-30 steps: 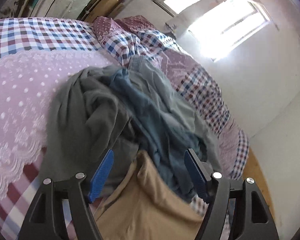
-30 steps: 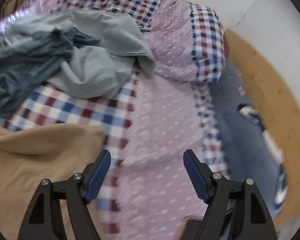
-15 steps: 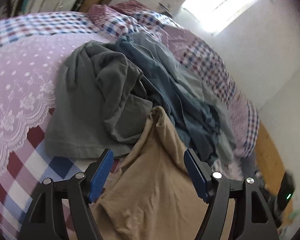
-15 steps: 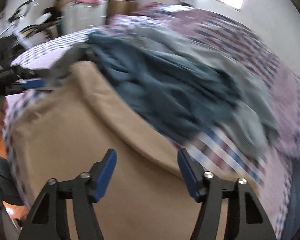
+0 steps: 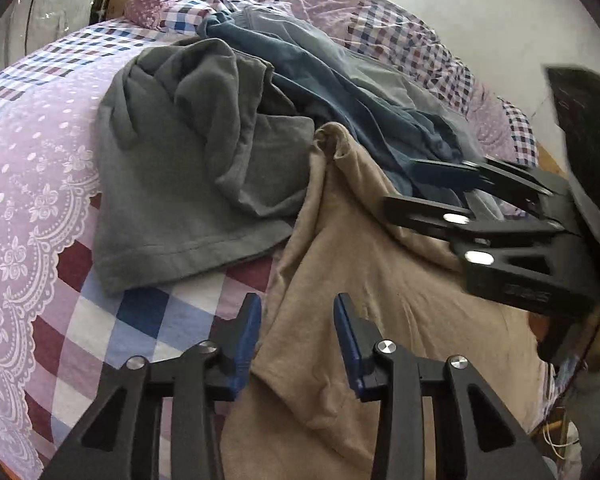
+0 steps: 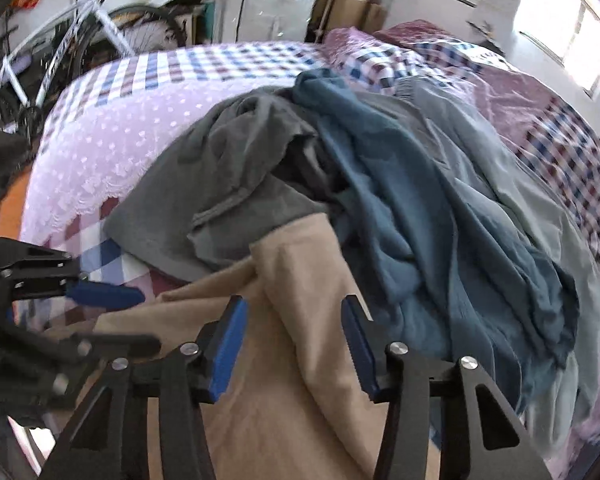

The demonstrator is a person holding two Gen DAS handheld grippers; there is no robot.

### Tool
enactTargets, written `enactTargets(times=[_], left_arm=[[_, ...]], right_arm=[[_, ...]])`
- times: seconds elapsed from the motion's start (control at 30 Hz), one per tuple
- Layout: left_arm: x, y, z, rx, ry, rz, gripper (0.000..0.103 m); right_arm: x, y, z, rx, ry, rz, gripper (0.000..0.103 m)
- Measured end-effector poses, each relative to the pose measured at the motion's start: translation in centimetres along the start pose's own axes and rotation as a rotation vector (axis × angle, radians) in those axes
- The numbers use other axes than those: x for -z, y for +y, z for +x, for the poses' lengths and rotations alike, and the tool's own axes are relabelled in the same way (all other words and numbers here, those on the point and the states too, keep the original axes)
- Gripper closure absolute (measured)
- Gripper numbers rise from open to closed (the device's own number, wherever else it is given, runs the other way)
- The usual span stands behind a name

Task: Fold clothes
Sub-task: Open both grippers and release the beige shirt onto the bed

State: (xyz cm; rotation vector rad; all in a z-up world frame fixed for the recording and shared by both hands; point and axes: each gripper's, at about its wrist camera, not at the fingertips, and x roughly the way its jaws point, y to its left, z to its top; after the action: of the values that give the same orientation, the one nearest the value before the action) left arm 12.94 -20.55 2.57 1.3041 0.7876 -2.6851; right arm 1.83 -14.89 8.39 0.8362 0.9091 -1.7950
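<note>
A tan garment point(image 5: 380, 320) lies at the near edge of the bed, also in the right wrist view point(image 6: 292, 380). Behind it lies a pile: a grey T-shirt point(image 5: 188, 168) point(image 6: 228, 176), a dark teal garment point(image 5: 340, 92) point(image 6: 412, 200) and a pale grey-green one point(image 6: 540, 216). My left gripper point(image 5: 297, 334) is open, its jaws astride the tan garment's left edge. My right gripper point(image 6: 294, 334) is open over a raised fold of the tan garment; it also shows in the left wrist view point(image 5: 432, 184).
The bed point(image 5: 32, 168) has a lilac lace and plaid cover, with pillows point(image 6: 380, 40) at the far end. A bicycle point(image 6: 80, 36), boxes and a wrapped bundle point(image 6: 268, 8) stand beyond the bed. A bright window point(image 6: 572, 32) is on the right.
Both grippers have moved in low over the tan garment and their jaws have narrowed. The right gripper swung from the bed's right side to the pile and now appears in the left wrist view.
</note>
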Motion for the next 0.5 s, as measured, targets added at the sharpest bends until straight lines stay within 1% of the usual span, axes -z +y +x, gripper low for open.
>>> enactTargets(times=[0.03,0.07,0.13,0.2,0.23,0.3,0.33,0.4,0.43,0.47,0.5], left_arm=[[0.1,0.0,0.1,-0.002,0.007,-0.001,0.064],[0.1,0.1,0.3,-0.008,0.014,0.000,0.070],[0.1,0.3,0.5,-0.023,0.025,-0.004,0.080],[0.0,0.6,0.7,-0.027,0.038,-0.023,0.082],[-0.1,0.7,0.8,-0.028,0.043,-0.027,0.083],[-0.2,0.8,1.0,-0.035,0.053,-0.026,0.085],[-0.3,0.7,1.1,-0.043,0.057,-0.016,0.086],[-0.4,0.6,1.1,-0.046,0.060,-0.009,0.086],[-0.5,0.6,1.2,-0.046,0.062,-0.010,0.086],[-0.5,0.7,1.1,-0.044,0.065,-0.016,0.086],[-0.6,0.8,1.1,-0.041,0.067,-0.023,0.086]], right_arm=[[-0.3,0.2,0.6,0.005,0.015,-0.013,0.063],[-0.6,0.2,1.2,0.021,0.034,-0.028,0.078],[-1.1,-0.2,1.6,0.062,0.048,-0.051,0.100],[-1.9,-1.4,1.0,0.149,0.017,-0.071,0.100],[-2.6,-2.3,0.8,0.189,0.008,-0.059,0.100],[-3.9,-4.0,1.2,0.238,0.006,-0.011,0.099],[-4.6,-4.8,1.4,0.260,0.006,0.013,0.097],[-5.4,-5.6,0.9,0.342,-0.034,0.062,0.095],[-5.7,-6.0,0.7,0.386,-0.057,0.087,0.092],[-5.8,-6.1,0.0,0.418,-0.094,0.114,0.078],[-5.8,-6.2,-0.7,0.421,-0.122,0.132,0.067]])
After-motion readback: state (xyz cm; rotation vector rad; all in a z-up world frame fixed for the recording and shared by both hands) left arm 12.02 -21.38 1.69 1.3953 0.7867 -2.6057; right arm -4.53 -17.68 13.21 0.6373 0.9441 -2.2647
